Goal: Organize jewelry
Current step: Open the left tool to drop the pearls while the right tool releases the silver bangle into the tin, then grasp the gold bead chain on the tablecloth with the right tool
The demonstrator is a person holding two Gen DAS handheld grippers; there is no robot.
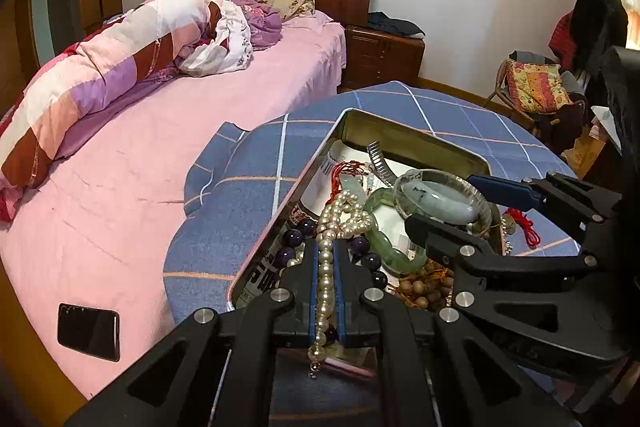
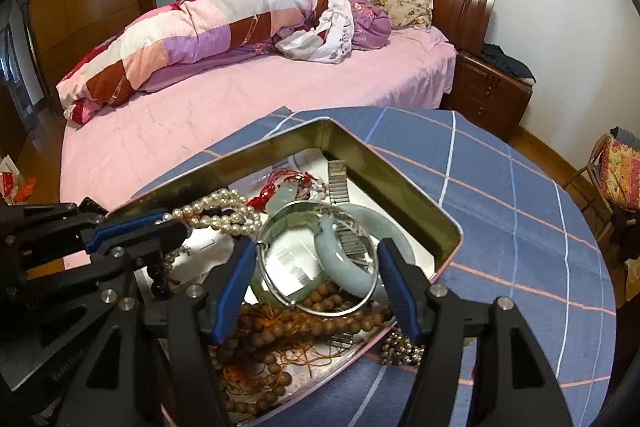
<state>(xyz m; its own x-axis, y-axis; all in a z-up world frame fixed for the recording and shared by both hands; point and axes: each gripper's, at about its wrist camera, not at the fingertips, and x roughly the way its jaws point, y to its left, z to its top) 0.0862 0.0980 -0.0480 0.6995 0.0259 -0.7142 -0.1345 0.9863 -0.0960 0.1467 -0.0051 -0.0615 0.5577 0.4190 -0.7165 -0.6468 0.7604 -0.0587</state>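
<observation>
You are pinching white pearl strand in left gripper inside gold rectangular tin; right gripper spread around pale jade bangle. Risk: strand snagging dark beads, dragging tangle out.

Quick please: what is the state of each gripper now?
Left gripper: closed on the pearl necklace.
Right gripper: open around the bangles, not gripping.

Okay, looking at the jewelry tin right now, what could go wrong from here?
The left gripper is shut on the pearl necklace, whose far end lies tangled among the dark beads and green bracelet; lifting may drag those along or strain the string.

The right gripper stands open around the pale jade bangle and silver ring; hard, smooth rings could slip and knock together.
</observation>
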